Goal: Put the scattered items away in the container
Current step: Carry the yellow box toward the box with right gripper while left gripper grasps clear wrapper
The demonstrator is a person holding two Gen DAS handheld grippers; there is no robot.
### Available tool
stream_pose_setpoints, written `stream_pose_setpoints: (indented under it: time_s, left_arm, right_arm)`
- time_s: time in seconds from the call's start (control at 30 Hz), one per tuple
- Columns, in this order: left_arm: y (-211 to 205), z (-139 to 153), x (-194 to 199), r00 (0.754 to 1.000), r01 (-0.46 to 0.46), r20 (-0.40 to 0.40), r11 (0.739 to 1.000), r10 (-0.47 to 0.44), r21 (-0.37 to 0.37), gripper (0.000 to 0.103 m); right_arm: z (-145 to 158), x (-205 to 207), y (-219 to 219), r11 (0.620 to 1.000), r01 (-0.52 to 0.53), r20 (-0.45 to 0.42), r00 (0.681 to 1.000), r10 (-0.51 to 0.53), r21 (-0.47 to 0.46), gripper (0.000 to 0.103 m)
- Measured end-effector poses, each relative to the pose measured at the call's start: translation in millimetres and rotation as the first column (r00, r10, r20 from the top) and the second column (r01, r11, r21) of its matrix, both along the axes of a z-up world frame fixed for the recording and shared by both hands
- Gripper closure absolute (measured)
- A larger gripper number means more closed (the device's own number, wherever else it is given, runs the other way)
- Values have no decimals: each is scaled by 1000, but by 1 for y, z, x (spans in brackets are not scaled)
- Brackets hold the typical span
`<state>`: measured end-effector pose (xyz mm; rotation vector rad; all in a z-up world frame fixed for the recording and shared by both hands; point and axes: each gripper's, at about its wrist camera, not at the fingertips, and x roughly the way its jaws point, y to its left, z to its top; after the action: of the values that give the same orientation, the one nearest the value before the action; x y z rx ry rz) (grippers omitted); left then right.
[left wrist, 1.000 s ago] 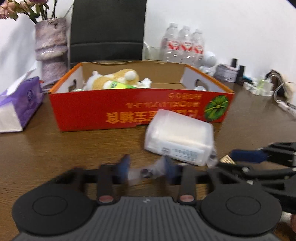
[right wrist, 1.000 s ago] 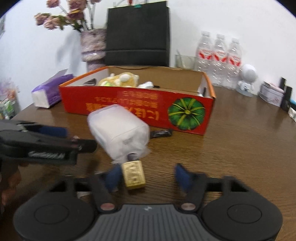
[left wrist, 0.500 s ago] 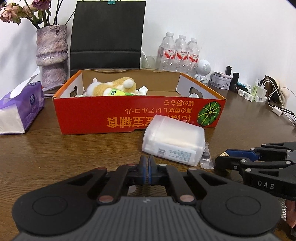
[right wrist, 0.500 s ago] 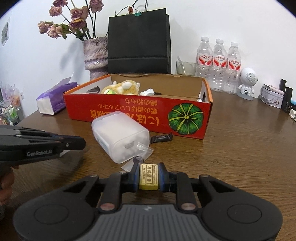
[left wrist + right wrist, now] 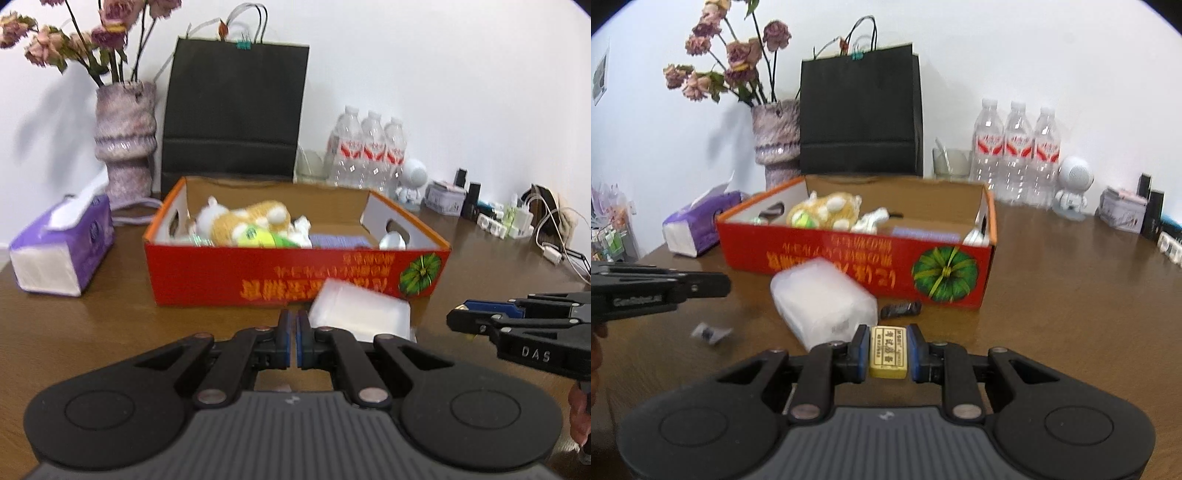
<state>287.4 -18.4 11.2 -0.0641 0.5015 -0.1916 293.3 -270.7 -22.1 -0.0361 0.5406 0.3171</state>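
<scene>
The small yellow rectangular eraser sits clamped between my right gripper's blue pads, lifted off the brown wooden table. My left gripper is pinched closed — whether it grips anything I cannot tell. Ahead of both lies the translucent white plastic box, and just beyond it the open red cardboard box — a tiny clear packet rests left of my right gripper.

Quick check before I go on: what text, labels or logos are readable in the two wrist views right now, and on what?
"DAS": side of the right gripper.
"GenRobot.AI", blurred, a probable reading: side of the left gripper.
Orange print, upside down, on the red box: blurred.
Dark print on the yellow block held in the right gripper: too small.
Red bottle labels: unreadable.
</scene>
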Motion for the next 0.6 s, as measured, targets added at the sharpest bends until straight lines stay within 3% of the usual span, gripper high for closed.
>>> stream_pose_setpoints:
  time_s: [0.4, 0.6]
  left_arm:
    - [-9, 46, 41, 994, -2, 108, 999, 5, -32, 99]
    - [-7, 42, 56, 996, -9, 92, 998, 14, -55, 99]
  right_arm:
    - [47, 51, 16, 999, 15, 52, 998, -17, 29, 83]
    - [56, 70, 22, 997, 22, 64, 998, -26, 69, 83]
